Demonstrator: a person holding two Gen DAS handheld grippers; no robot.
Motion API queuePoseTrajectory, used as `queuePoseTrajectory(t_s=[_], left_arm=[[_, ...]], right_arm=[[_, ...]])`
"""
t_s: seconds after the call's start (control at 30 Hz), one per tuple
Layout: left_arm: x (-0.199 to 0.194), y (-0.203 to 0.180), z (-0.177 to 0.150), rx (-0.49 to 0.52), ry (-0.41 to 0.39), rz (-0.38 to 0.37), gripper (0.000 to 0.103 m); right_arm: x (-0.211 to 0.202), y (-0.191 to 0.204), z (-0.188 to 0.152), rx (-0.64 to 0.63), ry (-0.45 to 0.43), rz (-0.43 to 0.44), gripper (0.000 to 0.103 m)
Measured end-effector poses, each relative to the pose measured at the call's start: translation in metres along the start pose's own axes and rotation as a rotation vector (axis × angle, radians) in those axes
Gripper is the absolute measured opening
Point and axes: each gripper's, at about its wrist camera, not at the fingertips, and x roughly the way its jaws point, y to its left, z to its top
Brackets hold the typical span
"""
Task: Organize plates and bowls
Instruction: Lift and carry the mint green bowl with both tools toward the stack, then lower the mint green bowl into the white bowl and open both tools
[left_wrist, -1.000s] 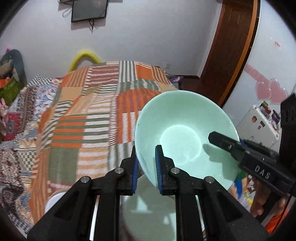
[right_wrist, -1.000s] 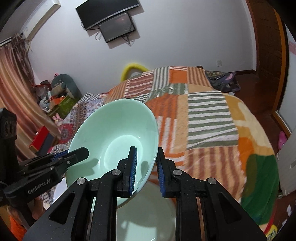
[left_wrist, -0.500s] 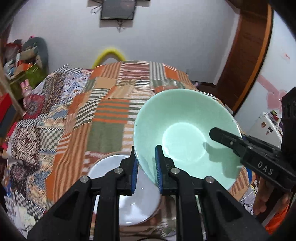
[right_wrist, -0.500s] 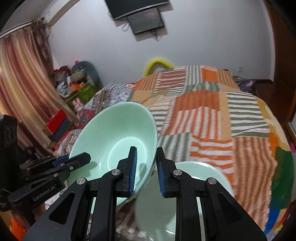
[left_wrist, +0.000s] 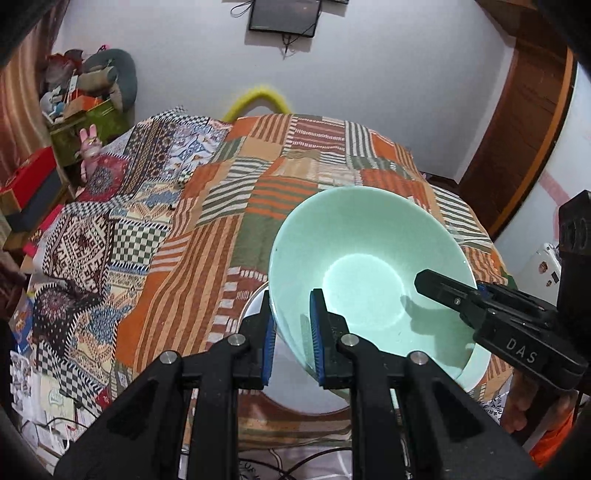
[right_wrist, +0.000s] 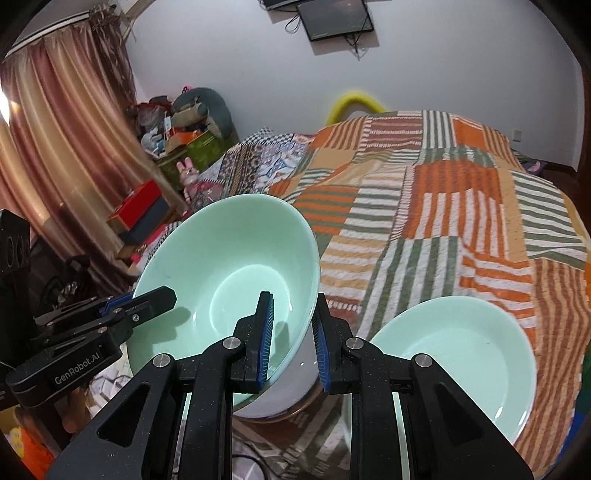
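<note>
A pale green bowl (left_wrist: 369, 273) is hanging tilted in the air above the near edge of a bed, gripped from both sides. The left gripper (left_wrist: 291, 332) is clamping the bowl's rim on one side, one blue pad inside the wall and one outside, and the right gripper (right_wrist: 291, 343) is pinching the opposite rim in the same way; each is showing up in the other's view as a black jaw reaching over the bowl's edge. Directly beneath the bowl, a white plate (left_wrist: 255, 306) is lying on the bed, partly hidden by the bowl and the gripper fingers, so whether the bowl's base is touching it cannot be told. Just to the right in the right wrist view, a second pale green dish (right_wrist: 458, 354), shallower, is sitting apart from the held bowl on the patchwork bedspread (left_wrist: 207, 236) of orange, green and cream stripes. A hand (left_wrist: 517, 406) is showing under the right gripper's handle in the left wrist view. Farther out, a yellow curved object (left_wrist: 258, 98) is peeking over the far end of the bed, a dark screen (left_wrist: 282, 14) is hanging on the white wall, boxes and soft toys are piling up in the corner (right_wrist: 177, 136), and a brownish curtain (right_wrist: 74, 129) is hanging beside them.
</note>
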Motion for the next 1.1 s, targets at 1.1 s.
queuePoseTrajectory(t_s=[1.1], left_arm=[[0.067, 0.022, -0.044, -0.036, 0.117, 0.074, 0.016]], right_arm=[[0.047, 0.002, -0.036, 0.004, 0.173, -0.033, 0.019]])
